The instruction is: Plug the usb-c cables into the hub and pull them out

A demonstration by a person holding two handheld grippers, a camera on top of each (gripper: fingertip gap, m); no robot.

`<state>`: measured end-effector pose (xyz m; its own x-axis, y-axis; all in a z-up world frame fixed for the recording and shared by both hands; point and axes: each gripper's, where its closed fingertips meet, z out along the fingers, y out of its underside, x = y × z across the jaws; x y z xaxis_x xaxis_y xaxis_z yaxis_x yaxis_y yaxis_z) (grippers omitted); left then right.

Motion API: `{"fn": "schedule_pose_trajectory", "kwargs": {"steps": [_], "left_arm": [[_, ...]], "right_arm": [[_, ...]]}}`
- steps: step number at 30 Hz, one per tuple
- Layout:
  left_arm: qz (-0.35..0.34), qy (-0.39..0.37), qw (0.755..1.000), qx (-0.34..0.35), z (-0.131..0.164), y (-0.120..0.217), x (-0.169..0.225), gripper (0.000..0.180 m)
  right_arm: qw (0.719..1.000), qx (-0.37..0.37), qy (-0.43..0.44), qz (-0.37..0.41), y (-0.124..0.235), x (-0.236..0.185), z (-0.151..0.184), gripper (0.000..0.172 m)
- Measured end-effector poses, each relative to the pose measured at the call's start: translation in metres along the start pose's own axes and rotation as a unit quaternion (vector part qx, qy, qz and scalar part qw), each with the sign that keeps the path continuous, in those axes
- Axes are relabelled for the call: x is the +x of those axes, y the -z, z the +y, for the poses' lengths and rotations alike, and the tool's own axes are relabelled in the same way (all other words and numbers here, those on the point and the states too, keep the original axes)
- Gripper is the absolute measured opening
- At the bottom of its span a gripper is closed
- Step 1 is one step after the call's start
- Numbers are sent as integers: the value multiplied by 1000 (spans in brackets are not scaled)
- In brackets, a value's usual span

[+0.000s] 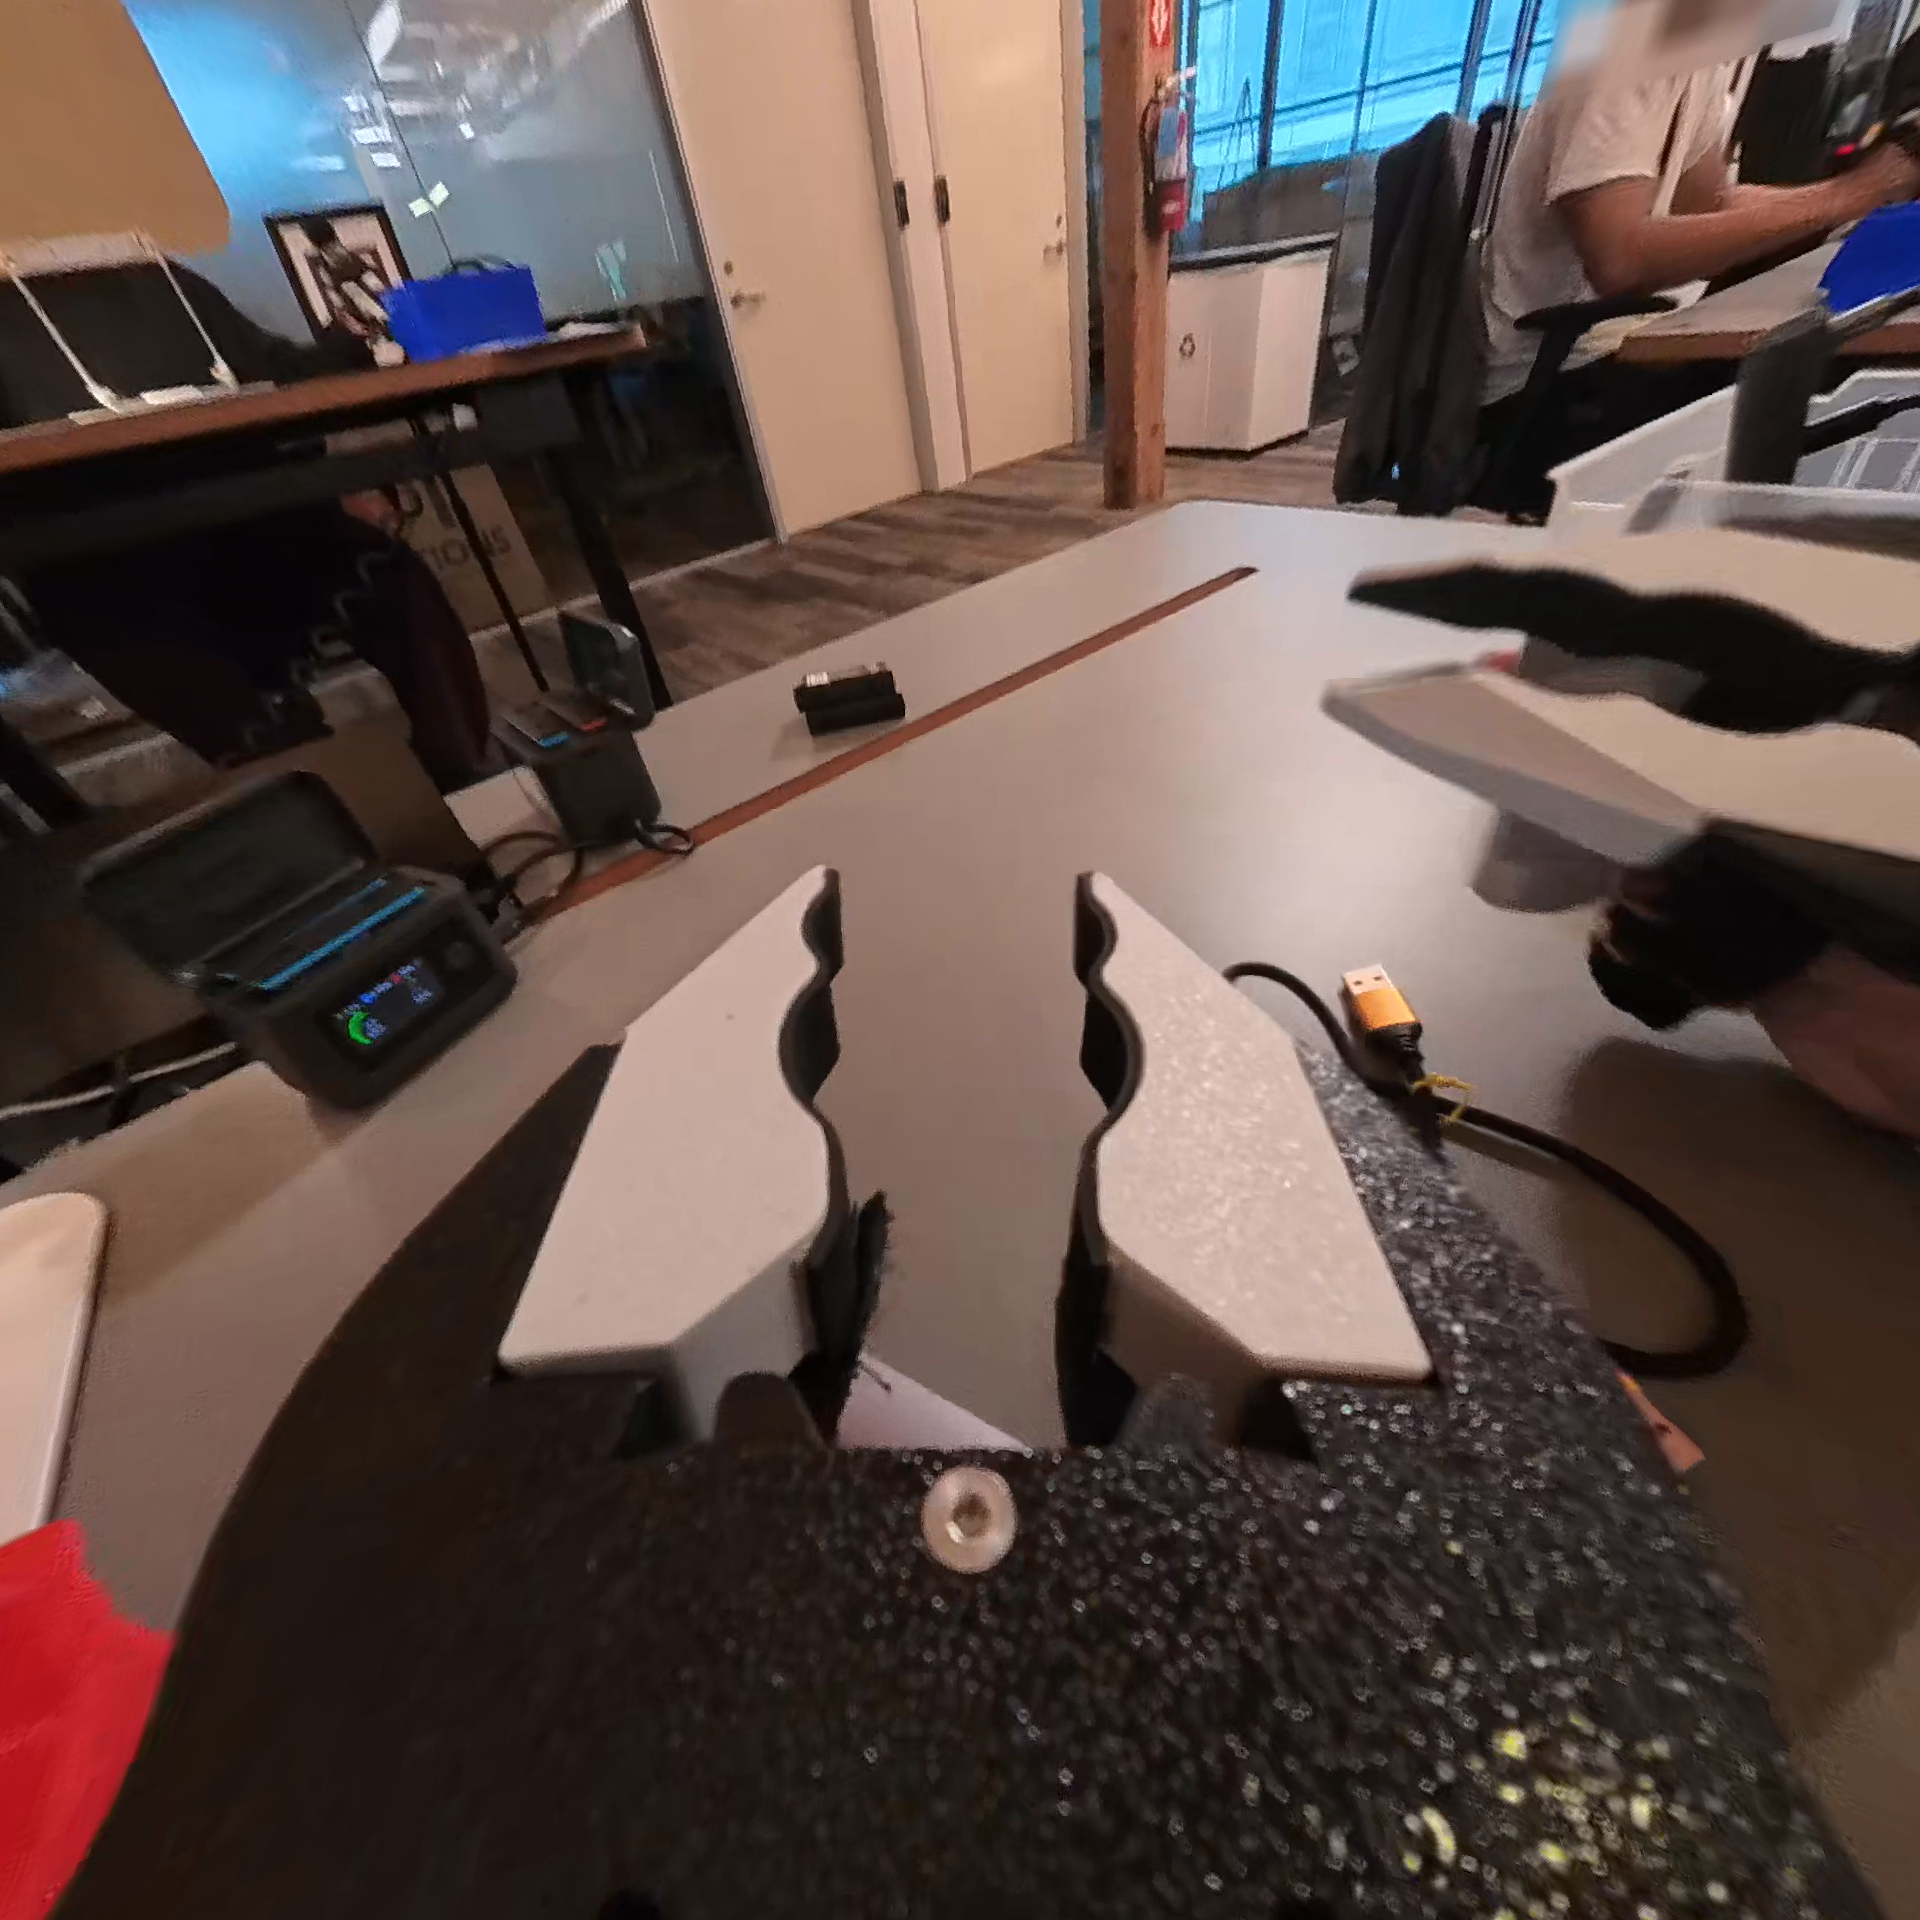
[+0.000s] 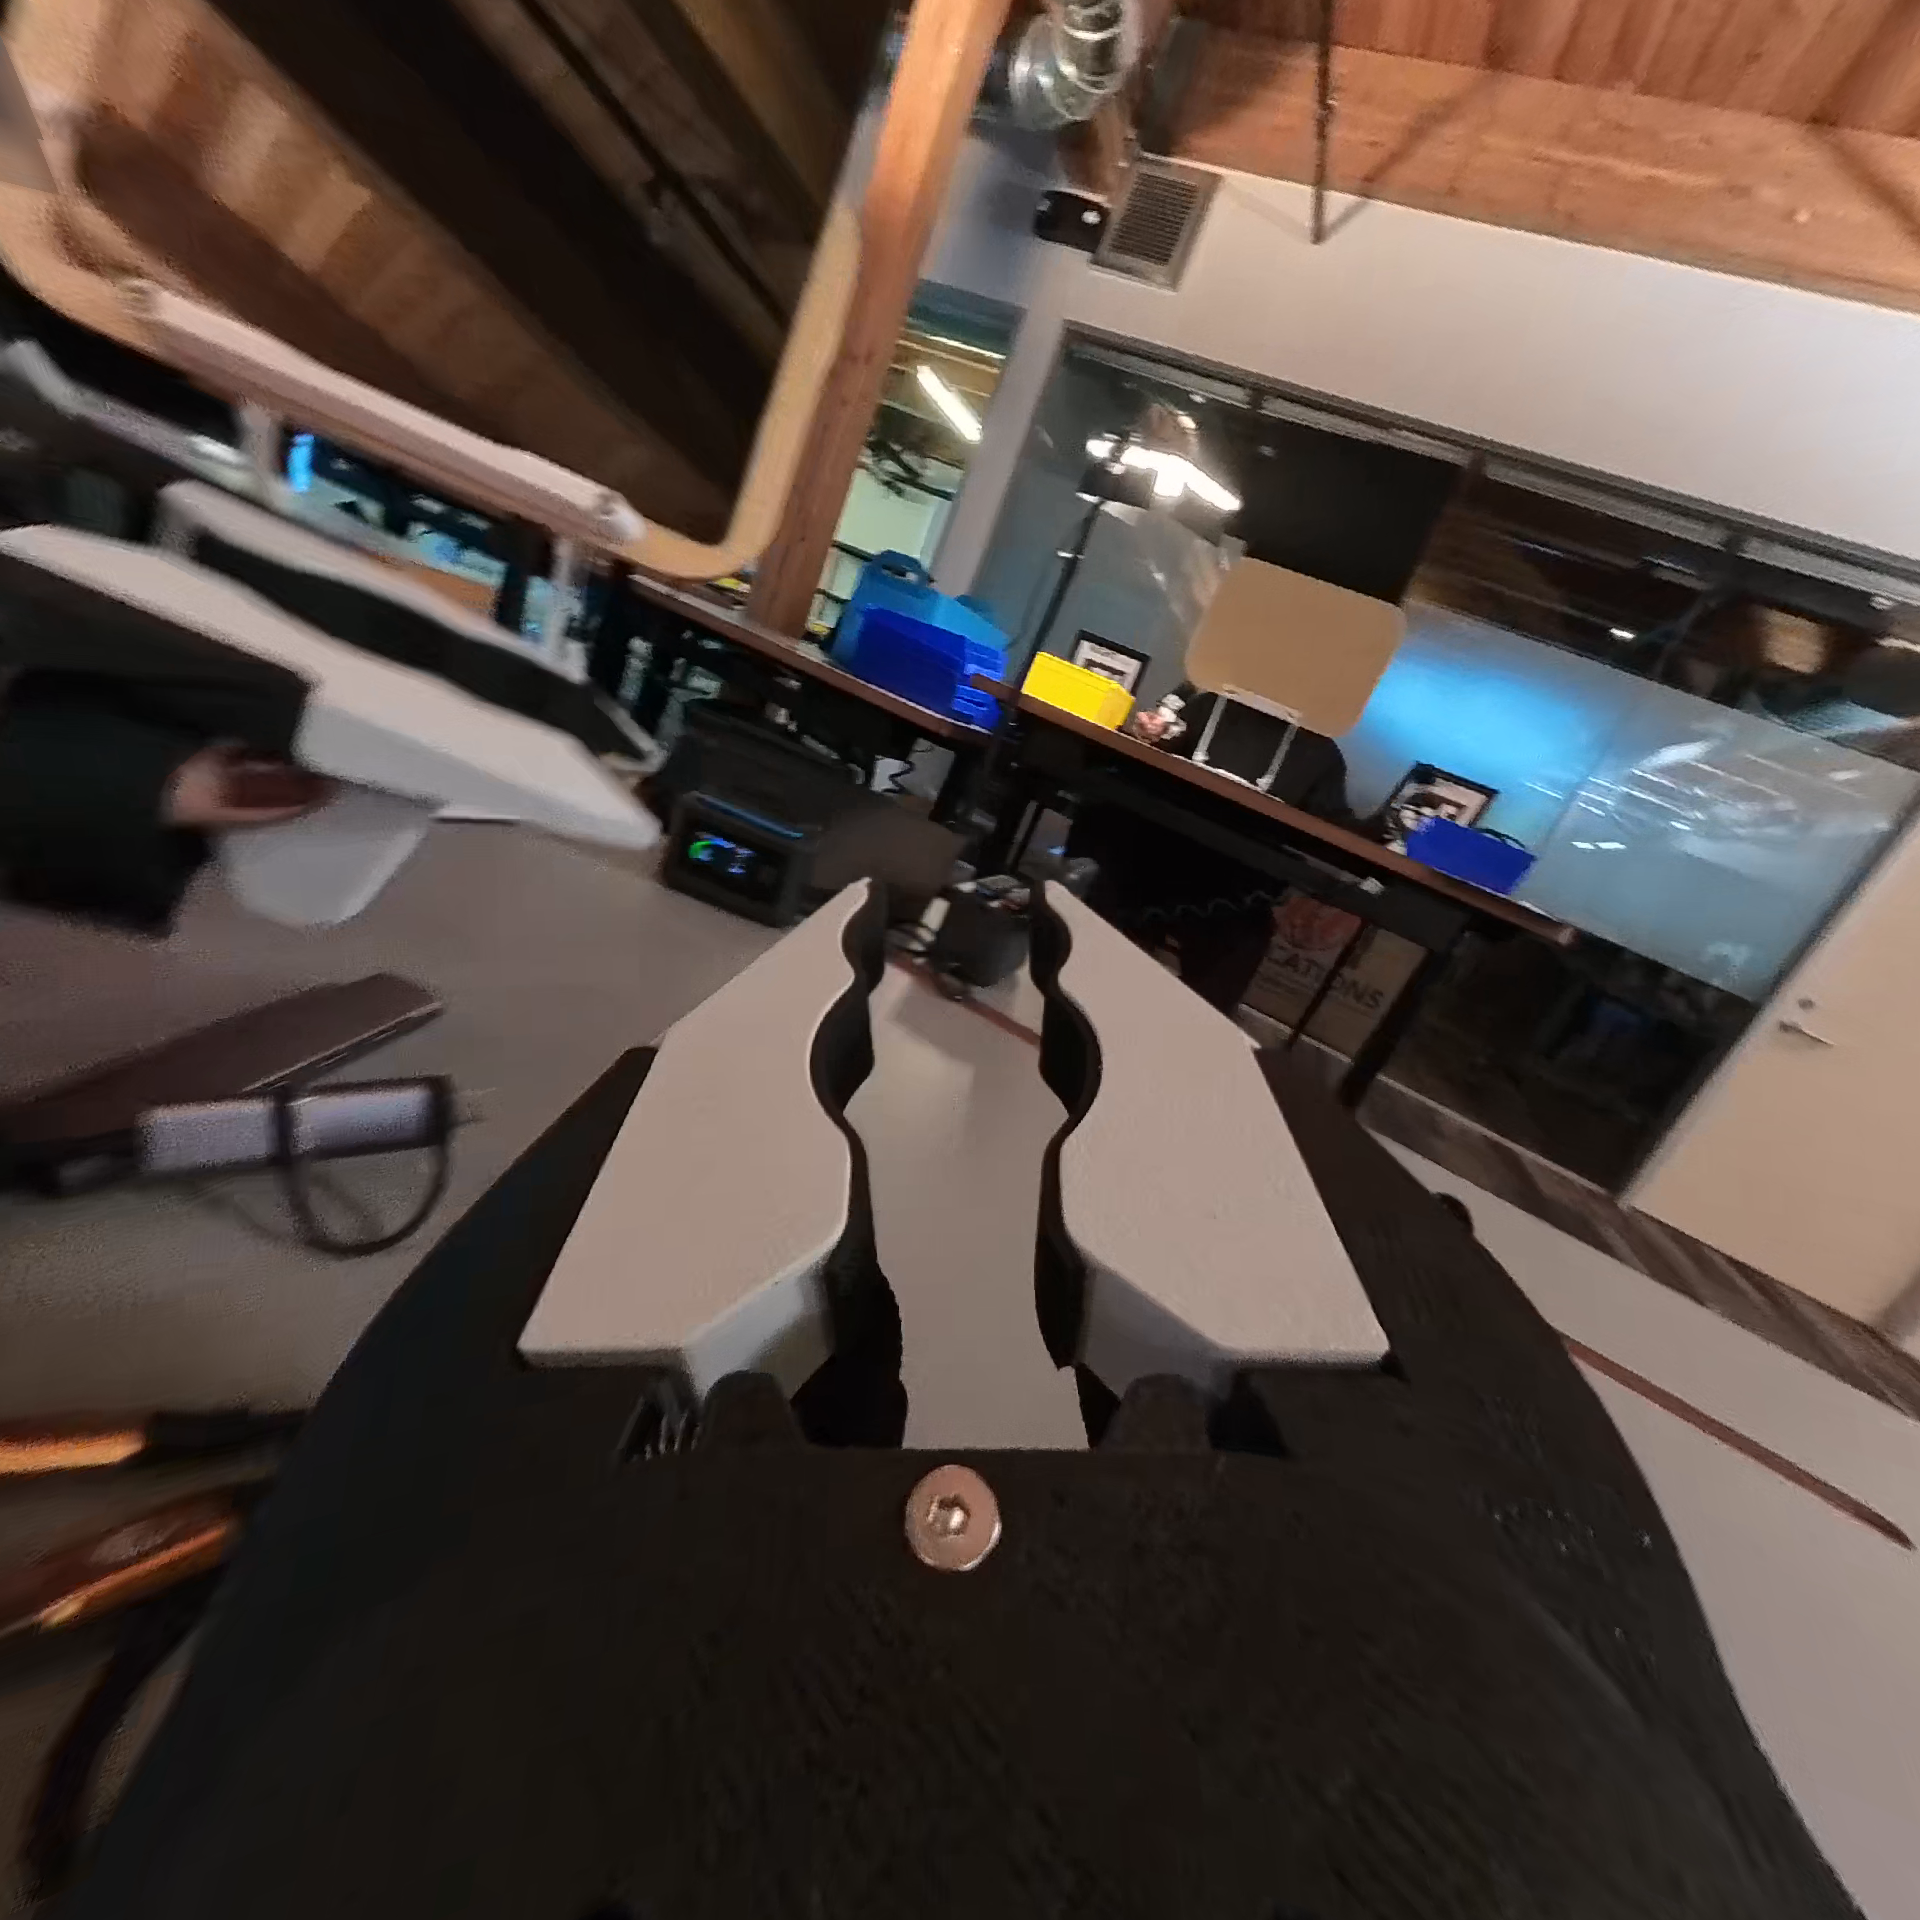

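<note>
My left gripper (image 1: 956, 883) is open over the grey table (image 1: 1195, 727), with only bare table between its fingers. An orange USB plug (image 1: 1377, 1013) on a black cable (image 1: 1621, 1195) lies on the table just right of its right finger. My right gripper (image 2: 956, 894) is open with a narrow gap and nothing between its pads. It also shows in the left wrist view (image 1: 1351, 644) at the upper right, raised above the table. In the right wrist view a small silver block (image 2: 291, 1127) with a black cable looped over it lies at the left, next to a dark flat slab (image 2: 260, 1044). The left gripper (image 2: 416, 748) shows there, blurred.
A power station with a lit screen (image 1: 343, 997), a black charger box (image 1: 592, 769) and a small black pack (image 1: 847, 698) sit at the table's far left. A seam (image 1: 987, 691) runs across the table. A person (image 1: 1590, 208) sits at another desk. Blurred orange things (image 2: 83, 1455) lie at the lower left. My left gripper's tips are some 10 cm from the small silver block (image 2: 291, 1127).
</note>
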<state>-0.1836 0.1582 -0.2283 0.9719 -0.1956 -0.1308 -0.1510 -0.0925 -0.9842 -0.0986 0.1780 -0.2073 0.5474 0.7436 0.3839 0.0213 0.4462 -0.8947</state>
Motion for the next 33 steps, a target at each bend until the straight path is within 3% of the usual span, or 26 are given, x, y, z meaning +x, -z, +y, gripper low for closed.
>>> {"fn": "schedule_pose_trajectory", "kwargs": {"steps": [2, 6, 9, 12, 15, 20, 22, 23, 24, 26, 30, 33], "left_arm": [[-26, -14, 1000, 10, -6, 6, -9, 29], [-60, -50, 996, 45, -20, 20, -20, 25], [-79, -51, 994, 60, -24, 27, -30, 22], [-77, -24, 994, 76, -28, 30, -34, 21], [-74, -27, 994, 75, -26, 29, -33, 19], [-76, -42, 995, 58, -20, 26, -34, 18], [-72, -39, 995, 63, -21, 27, -34, 18], [-71, -36, 995, 62, -21, 27, -34, 18], [-70, -32, 995, 61, -21, 27, -35, 18], [-66, -26, 996, 62, -21, 26, -34, 19], [-64, -22, 996, 60, -20, 26, -34, 22], [-66, -23, 996, 59, -20, 25, -34, 21]], "right_arm": [[999, 4, 17, -37, 9, -20, -6, 24], [985, 27, 90, -141, 21, -66, -21, 23], [945, -20, 193, -262, 32, -114, -8, 28], [901, -66, 305, -302, 40, -135, 7, 32], [882, -104, 299, -349, 34, -146, 12, 38], [814, -216, 301, -448, 20, -152, 53, 53], [798, -231, 281, -480, 17, -156, 57, 44], [789, -240, 277, -493, 17, -157, 59, 26], [786, -237, 280, -497, 17, -156, 58, 24], [799, -219, 305, -469, 12, -149, 53, 16], [857, -138, 355, -347, 7, -120, 26, 14], [899, -105, 345, -248, 13, -88, 10, 13]]}}
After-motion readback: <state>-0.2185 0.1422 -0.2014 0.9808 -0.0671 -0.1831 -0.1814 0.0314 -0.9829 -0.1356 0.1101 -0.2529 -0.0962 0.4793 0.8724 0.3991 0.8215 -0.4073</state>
